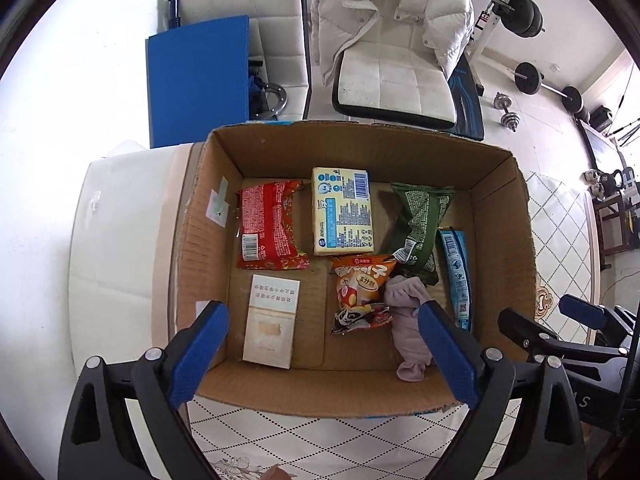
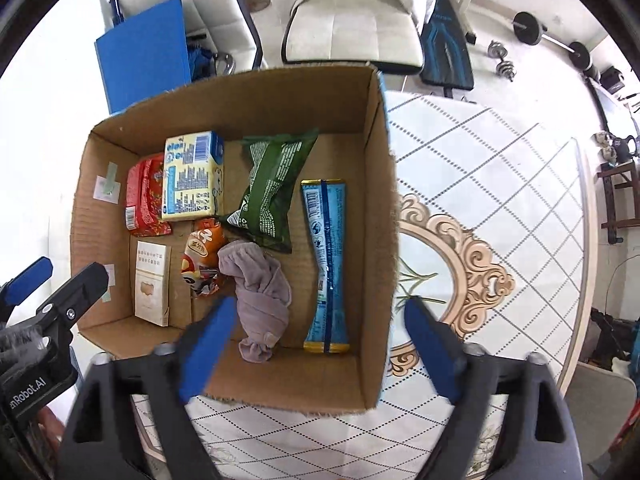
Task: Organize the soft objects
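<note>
While both claws hover over the near edge of the box (image 1: 304, 148), neither holds anything: the left claw (image 1: 320, 344) is spread wide above the box's near wall, and the right claw (image 2: 320, 344) is equally wide, its left finger over the box interior and its right finger over the desk (image 2: 500, 168) outside the box's right wall. All task items lie on the box floor. A lilac sock (image 2: 260, 292) (crumpled, cuff toward the near wall) sits near the middle front, touching the orange packet (image 2: 202, 254) on its left and the green packet (image 2: 272, 192) behind it. A long blue packet (image 2: 326, 264) lies lengthwise just right of the sock, close to the right wall. A red packet (image 1: 270, 226) lies at the back left, with the yellow tissue pack (image 1: 343, 211) just beside it on the right. A white carton (image 1: 272, 322) lies flat at the front left, just beside the red packet. Behind the box stands a white chair (image 1: 396, 84) draped with a white jacket (image 1: 384, 4).
</note>
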### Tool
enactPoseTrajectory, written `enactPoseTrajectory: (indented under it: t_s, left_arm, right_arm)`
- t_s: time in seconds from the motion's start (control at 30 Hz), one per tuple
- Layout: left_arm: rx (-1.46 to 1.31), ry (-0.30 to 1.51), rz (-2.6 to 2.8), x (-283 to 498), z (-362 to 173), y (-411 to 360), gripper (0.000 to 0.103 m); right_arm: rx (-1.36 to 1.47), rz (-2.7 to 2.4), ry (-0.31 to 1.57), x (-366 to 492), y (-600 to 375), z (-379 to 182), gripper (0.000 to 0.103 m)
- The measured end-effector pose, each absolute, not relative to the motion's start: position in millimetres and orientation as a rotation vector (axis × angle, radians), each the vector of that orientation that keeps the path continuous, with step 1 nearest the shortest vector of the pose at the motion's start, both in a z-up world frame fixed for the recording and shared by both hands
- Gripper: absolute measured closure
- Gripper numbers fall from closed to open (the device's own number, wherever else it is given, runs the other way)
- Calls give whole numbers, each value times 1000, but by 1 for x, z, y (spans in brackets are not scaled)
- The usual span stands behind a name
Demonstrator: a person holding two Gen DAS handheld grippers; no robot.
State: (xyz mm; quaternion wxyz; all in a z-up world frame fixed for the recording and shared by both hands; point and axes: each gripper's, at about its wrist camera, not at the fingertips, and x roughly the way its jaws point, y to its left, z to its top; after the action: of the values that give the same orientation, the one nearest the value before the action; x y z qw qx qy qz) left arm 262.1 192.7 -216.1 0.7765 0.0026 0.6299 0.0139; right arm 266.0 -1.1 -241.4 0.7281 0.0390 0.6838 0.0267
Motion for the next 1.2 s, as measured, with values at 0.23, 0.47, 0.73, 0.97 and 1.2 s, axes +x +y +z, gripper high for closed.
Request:
enactPoseTrajectory:
  t_s: [0.23, 0.47, 0.73, 0.97, 1.2]
  left_arm:
    - [6, 1304, 51, 237, -185, 189, 6]
    - [-1, 1233, 34, 202, -140, 178, 6]
    - [23, 1125, 11, 148, -77, 162, 6]
    - [19, 1084, -1, 101, -43, 154, 6]
    - [25, 1040, -5, 69, -14, 149, 6]
  right_arm:
    - [93, 38, 1447, 243, -11, -213, 7]
    - [114, 50, 1365, 204, -21, -167, 7]
    - [93, 29, 1204, 137, -38, -91, 7]
    - [105, 19, 1107, 78, -53, -31, 7]
    - [96, 7, 1038, 38, -58, 10, 7]
